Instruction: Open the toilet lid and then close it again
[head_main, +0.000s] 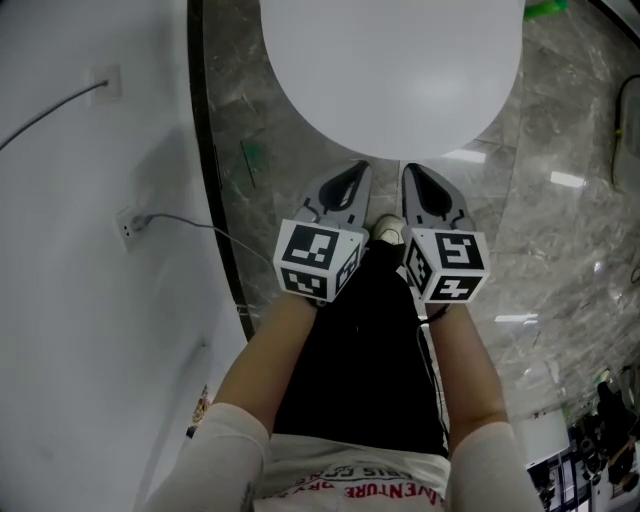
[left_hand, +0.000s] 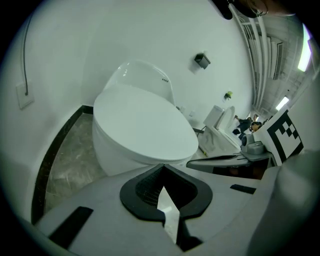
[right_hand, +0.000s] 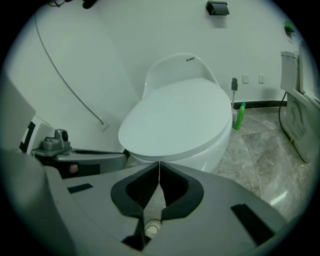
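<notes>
Two tools clenched, empty: left tool (head_main: 355, 176), right tool (head_main: 414, 178), near toilet lid (head_main: 392, 70); lid down over bowl (right_hand: 220, 150).

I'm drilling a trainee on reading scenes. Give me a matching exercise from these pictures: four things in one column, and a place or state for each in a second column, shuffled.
Things:
1. toilet lid
2. green bottle
3. right gripper
4. black wall box

Places or states:
A. standing on the floor
B. jaws together, nothing between them
C. down, closed
D. mounted high up

Pairs: 1-C, 2-A, 3-B, 4-D
</notes>
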